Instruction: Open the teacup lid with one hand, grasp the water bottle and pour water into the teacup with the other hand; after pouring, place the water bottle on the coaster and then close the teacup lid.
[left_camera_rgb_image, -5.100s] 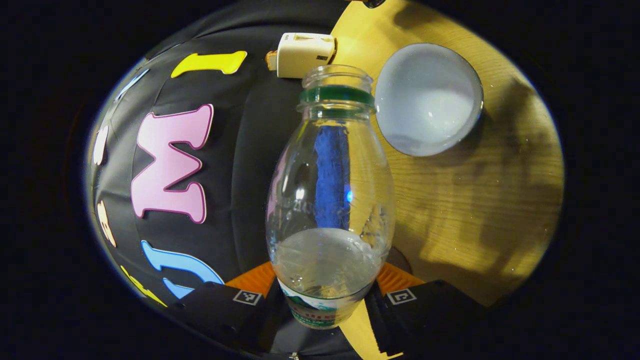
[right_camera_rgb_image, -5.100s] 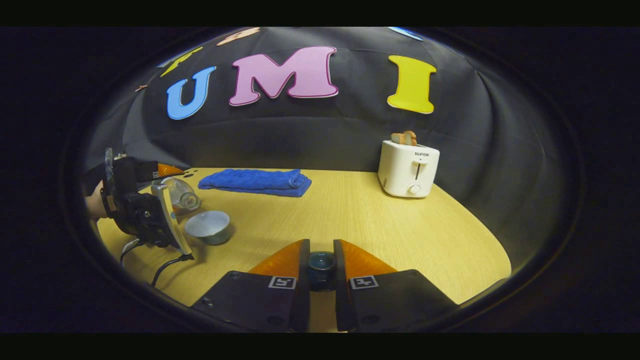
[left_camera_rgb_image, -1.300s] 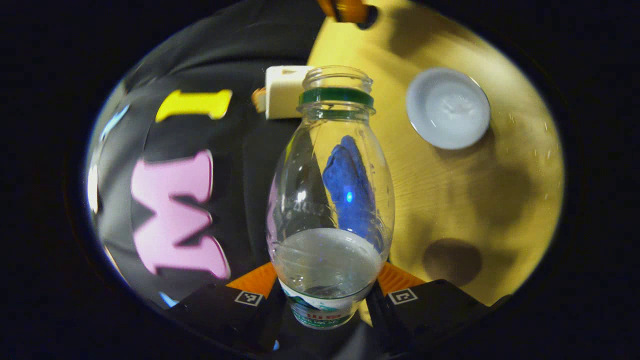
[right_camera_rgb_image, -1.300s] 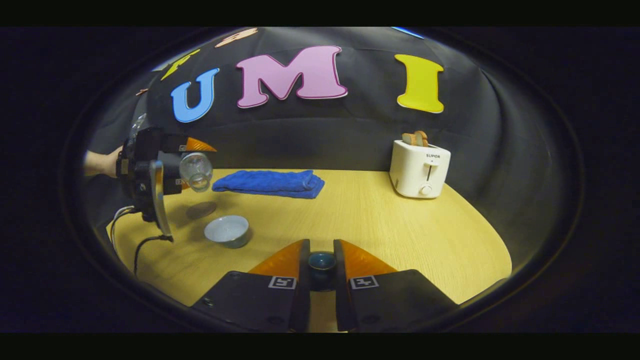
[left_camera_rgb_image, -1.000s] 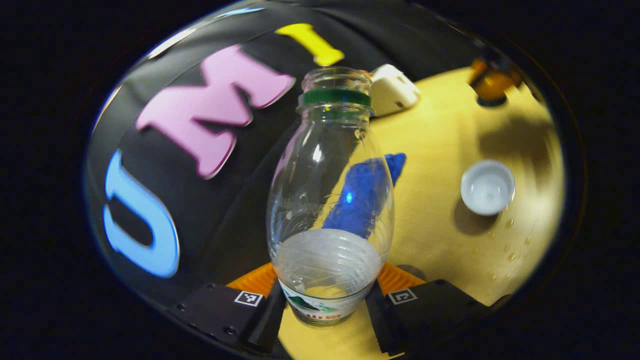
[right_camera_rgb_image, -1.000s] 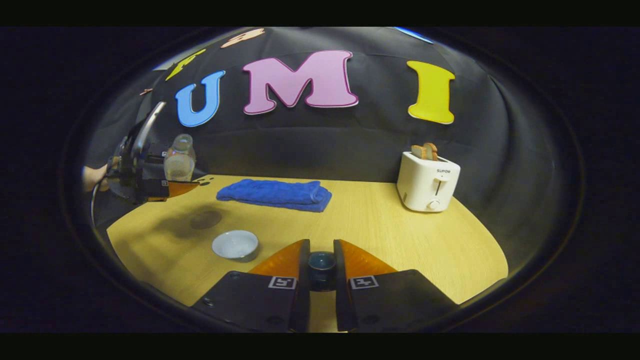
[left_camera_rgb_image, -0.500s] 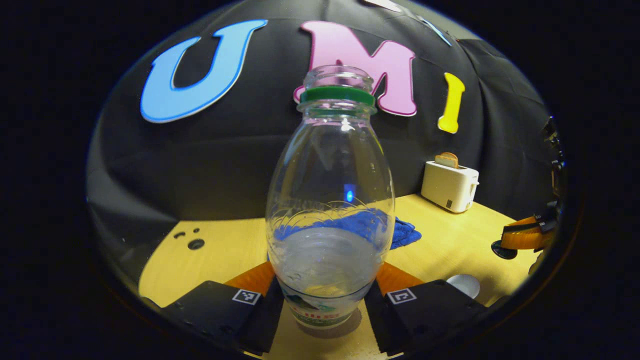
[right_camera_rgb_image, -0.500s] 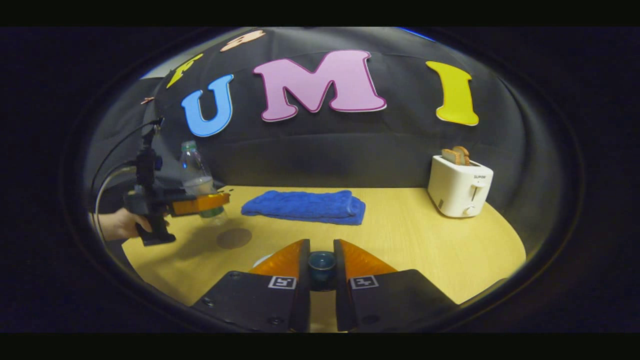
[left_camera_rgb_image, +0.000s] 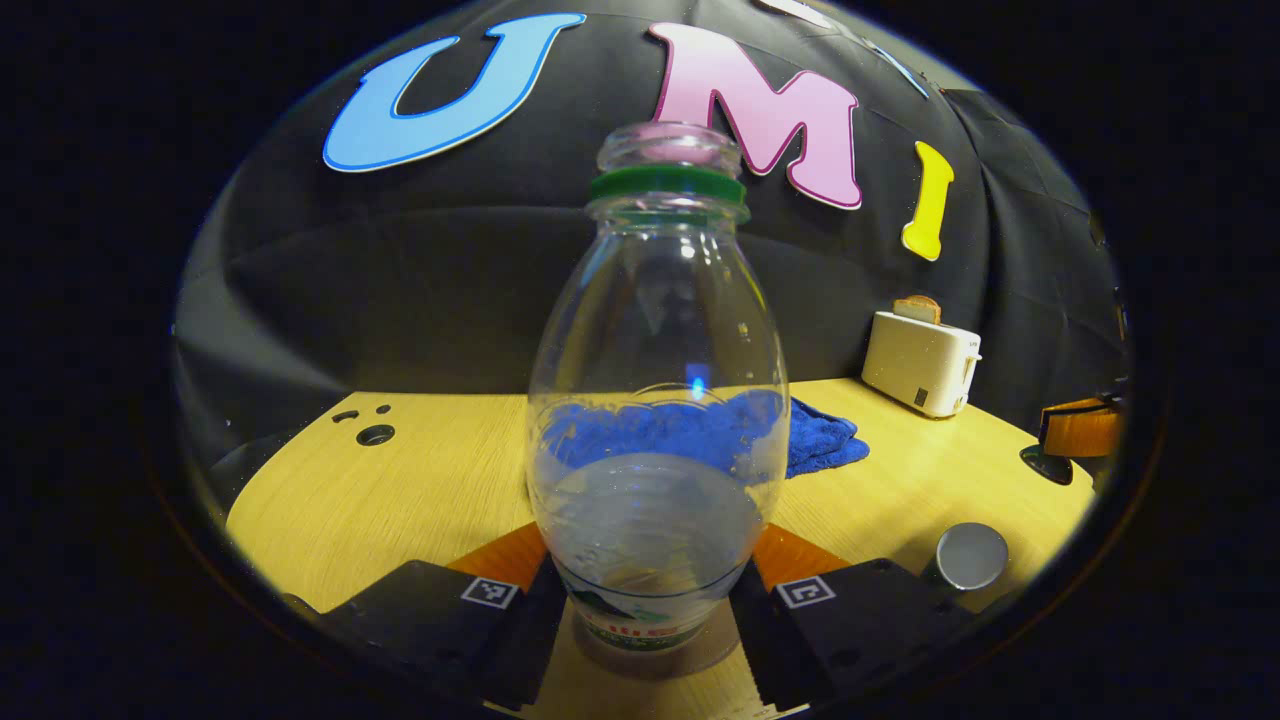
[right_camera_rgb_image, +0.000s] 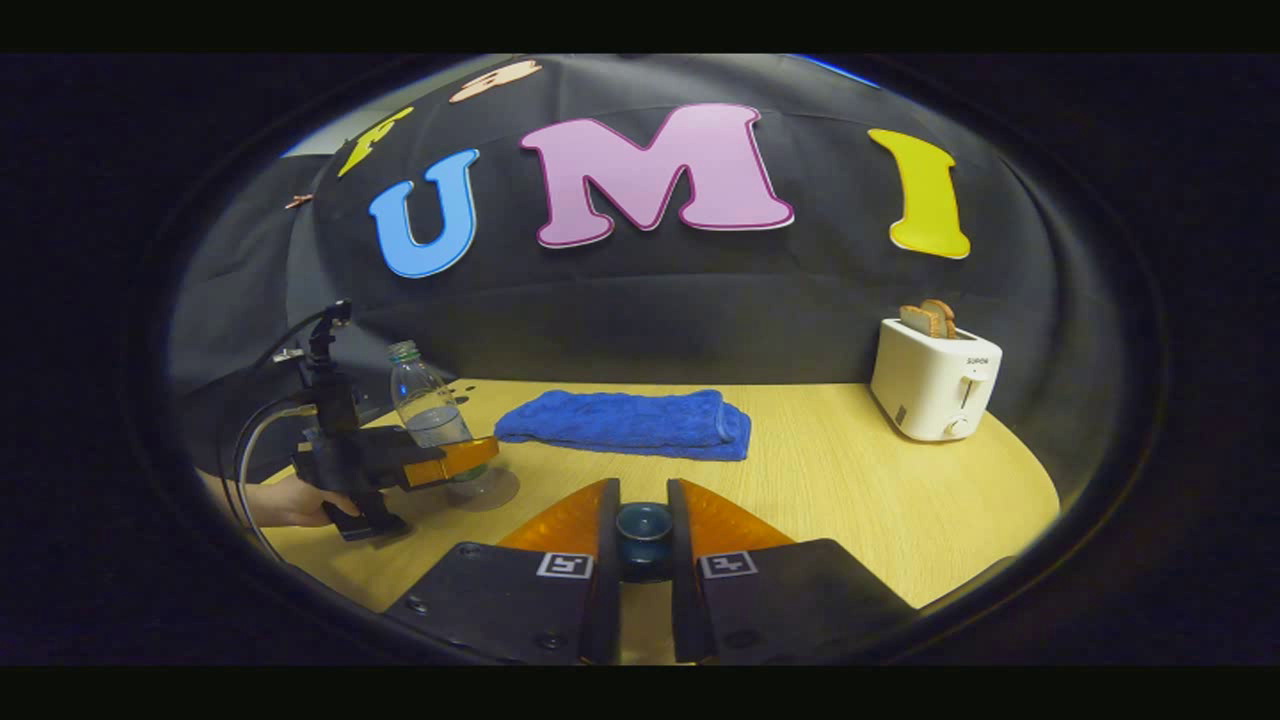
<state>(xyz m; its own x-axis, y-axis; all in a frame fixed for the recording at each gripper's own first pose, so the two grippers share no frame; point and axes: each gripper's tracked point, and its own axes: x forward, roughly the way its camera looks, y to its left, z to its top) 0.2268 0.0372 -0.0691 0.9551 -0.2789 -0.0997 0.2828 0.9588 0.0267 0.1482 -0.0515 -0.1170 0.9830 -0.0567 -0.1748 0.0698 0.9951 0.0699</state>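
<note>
Both fingers of the left gripper (left_camera_rgb_image: 650, 590) pressing the water bottle (left_camera_rgb_image: 655, 400) low on its label, standing it upright, uncapped, part-full, on the coaster (right_camera_rgb_image: 487, 490). Right gripper (right_camera_rgb_image: 643, 540) pinching the teacup lid (right_camera_rgb_image: 643, 528) by its knob, well apart from the teacup (left_camera_rgb_image: 968, 556). Label writing being too blurred for reading.

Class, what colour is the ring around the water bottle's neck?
Green; the ring on the water bottle shows best in the left gripper view.

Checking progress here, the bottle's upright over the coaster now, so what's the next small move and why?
Probably open the left tongs: the water bottle stands upright on the coaster, so it seems ready to release. The right tongs hold the lid, and the teacup remains uncovered.
</note>
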